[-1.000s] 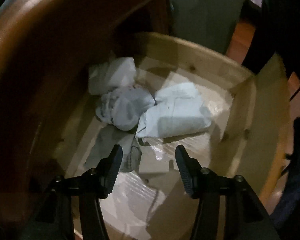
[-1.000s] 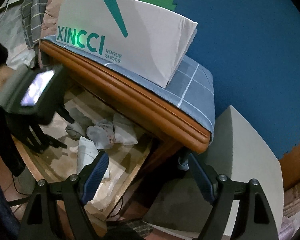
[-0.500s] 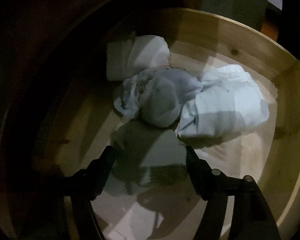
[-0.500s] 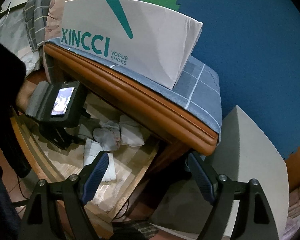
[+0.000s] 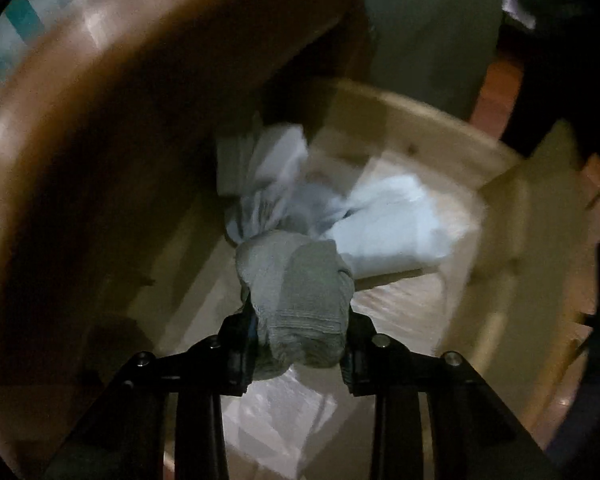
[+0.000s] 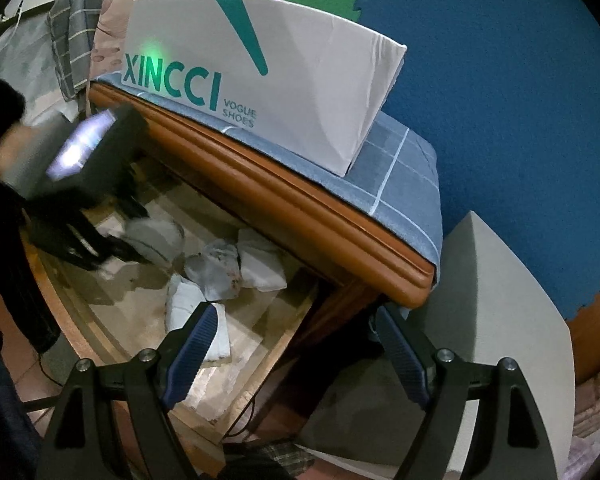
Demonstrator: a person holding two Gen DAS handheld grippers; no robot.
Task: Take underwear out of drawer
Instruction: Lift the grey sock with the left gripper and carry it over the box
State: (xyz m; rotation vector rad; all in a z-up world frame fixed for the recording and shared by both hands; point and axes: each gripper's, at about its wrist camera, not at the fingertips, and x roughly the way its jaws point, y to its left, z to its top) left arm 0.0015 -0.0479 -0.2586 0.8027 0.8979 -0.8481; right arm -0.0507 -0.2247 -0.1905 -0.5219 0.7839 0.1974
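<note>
Left wrist view dim, motion-blurred, pale wooden drawer (image 5: pixel 428 120) in shadow. Right view brighter; green glare spot on white cardboard shoe box (image 6: pixel 300 92). Fisheye bends edges.

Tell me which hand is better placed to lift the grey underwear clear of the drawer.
Left. The left tool is closing, its fingers already pressing the grey underwear above the drawer. The right tool is open, holds nothing, and sits outside the drawer's corner.

Open wooden drawer (image 6: pixel 112 320) lower left of frame, three pale folded bundles (image 6: pixel 220 268) lying on its lined bottom.
</note>
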